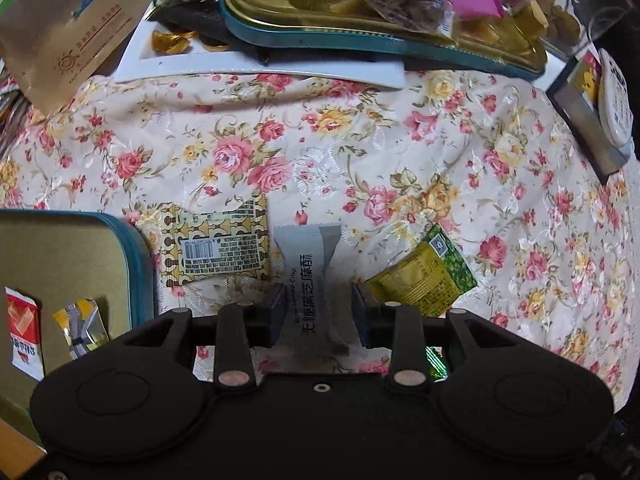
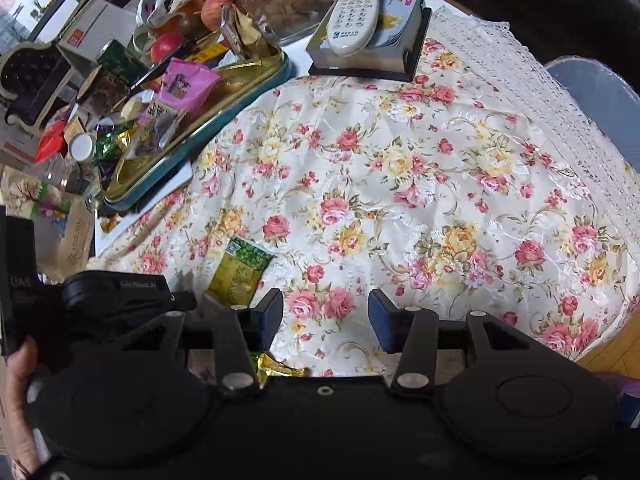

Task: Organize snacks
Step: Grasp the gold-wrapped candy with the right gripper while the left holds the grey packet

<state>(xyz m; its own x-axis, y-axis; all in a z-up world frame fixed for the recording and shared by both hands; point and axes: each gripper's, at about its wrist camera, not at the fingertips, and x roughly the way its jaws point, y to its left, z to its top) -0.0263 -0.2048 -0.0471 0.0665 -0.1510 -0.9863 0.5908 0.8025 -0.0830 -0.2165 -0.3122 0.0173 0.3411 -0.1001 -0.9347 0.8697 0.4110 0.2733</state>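
My left gripper is shut on a grey sesame-crisp packet, its jaws pressing the packet's sides just above the floral tablecloth. A yellow patterned packet lies to its left and a green-yellow packet to its right. A gold tin with a teal rim at the left holds a red-white packet and a small gold-grey candy. My right gripper is open and empty over the cloth. The green-yellow packet lies just to its left, and the left gripper's body shows beyond it.
A second gold tin heaped with snacks sits at the back on a white tray. It also shows in the right wrist view. A remote rests on a box at the far side. A brown paper bag stands at back left.
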